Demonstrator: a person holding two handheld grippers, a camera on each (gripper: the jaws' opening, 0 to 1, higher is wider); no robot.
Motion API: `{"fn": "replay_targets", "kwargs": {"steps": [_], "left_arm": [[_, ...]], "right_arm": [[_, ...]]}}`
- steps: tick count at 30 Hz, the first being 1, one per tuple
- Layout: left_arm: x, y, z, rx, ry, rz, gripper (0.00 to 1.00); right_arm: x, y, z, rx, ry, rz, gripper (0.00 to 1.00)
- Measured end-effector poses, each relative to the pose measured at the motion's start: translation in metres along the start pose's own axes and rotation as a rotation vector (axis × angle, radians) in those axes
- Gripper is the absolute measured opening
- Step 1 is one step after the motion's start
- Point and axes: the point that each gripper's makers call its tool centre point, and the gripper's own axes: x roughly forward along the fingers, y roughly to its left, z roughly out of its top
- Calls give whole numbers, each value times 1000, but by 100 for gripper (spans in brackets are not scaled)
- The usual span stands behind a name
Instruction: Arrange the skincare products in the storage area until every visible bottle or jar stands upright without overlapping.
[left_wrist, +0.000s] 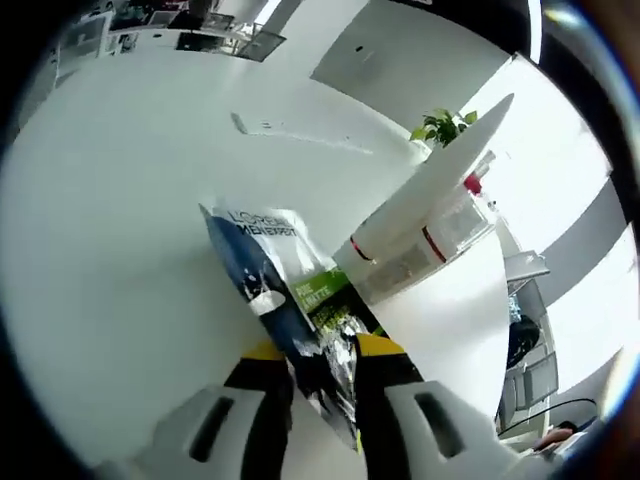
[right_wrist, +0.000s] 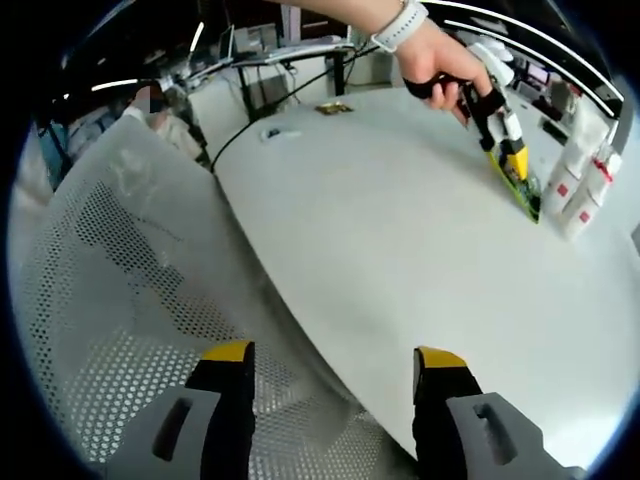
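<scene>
White tabletop (left_wrist: 110, 260) spreads under the left tongs (left_wrist: 322, 375), whose yellow-tipped jaws are pressed onto a flat blue, white and green product packet (left_wrist: 275, 285), held just above the surface. Its label reads roughly "L'OREAL MEN EXPERT", and a green band carries small lettering I cannot make out. Just right of the packet, white tubes and bottles with red bands (left_wrist: 425, 235) stand or lean together, and their print is too blurred to read. By my judgement the step in hand is carrying this packet into the group; the next move calls for setting it upright on a free patch beside those bottles without knocking or overlapping them. In the right gripper view, the right tongs (right_wrist: 332, 375) hang spread and empty over a perforated white chair back (right_wrist: 120, 300) at the tabletop's near edge. Far right, a hand (right_wrist: 435, 60) works the left tongs, near white containers with red labels (right_wrist: 580, 185).
</scene>
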Motion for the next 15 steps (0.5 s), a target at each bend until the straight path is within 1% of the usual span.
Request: {"fn": "replay_targets", "kwargs": {"steps": [3, 6, 8, 12, 14, 15], "left_arm": [[-5, -2, -2, 41, 12, 16, 26], [-9, 1, -1, 44, 11, 36, 32], [-12, 1, -3, 47, 16, 41, 35], [-25, 7, -13, 66, 32, 75, 42], [-34, 10, -18, 62, 14, 82, 42], [-41, 10, -20, 66, -4, 78, 42]], "right_arm": [[-1, -1, 0, -5, 0, -3, 62], [-2, -1, 2, -11, -10, -8, 61], [-1, -2, 1, -11, -4, -10, 61], [-1, -3, 1, -11, -2, -14, 61], [-1, -3, 0, -10, 3, -14, 61], [-1, -3, 0, -11, 4, -12, 61]]}}
